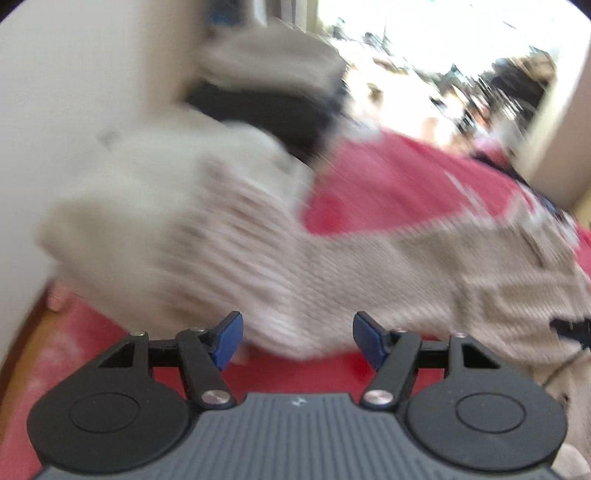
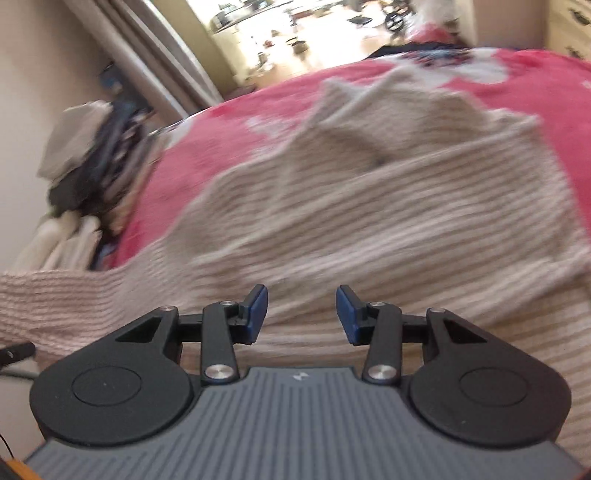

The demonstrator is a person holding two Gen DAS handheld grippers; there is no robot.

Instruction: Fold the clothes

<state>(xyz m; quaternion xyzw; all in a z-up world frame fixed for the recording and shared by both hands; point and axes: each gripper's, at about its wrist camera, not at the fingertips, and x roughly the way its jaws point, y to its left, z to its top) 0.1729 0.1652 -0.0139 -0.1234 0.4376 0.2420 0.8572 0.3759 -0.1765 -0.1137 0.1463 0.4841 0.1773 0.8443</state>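
A pale, ribbed knit sweater (image 2: 369, 206) lies spread on a bed with a red cover (image 2: 554, 107). From the right wrist camera its ribs run crosswise, left to right, and the garment stretches away from the gripper toward the far end of the bed, where its upper edge rises in a few rumpled peaks. One part of it, perhaps a sleeve, trails off to the left and is cut by the frame edge. In the left wrist view the same sweater (image 1: 332, 266) runs as a long band from lower right up toward the left, with a bunched, paler mass at its left end; motion blur is heavy there, so I cannot tell if that mass is a folded part or another piece of cloth.

The left gripper (image 1: 297, 338) has its jaws set wide apart with nothing between the blue pads (image 1: 229, 338); it hovers just at the near edge of the sweater, over a strip of red cover (image 1: 295, 373). The right gripper (image 2: 301, 314) is likewise spread, holding nothing, directly over the knit.

Against the wall on the left a pile of clothes (image 2: 92, 158), grey, dark and white, sits at the bed's edge; its items are too smeared to tell apart. Beyond the bed is a bright, washed-out room (image 2: 314, 33).
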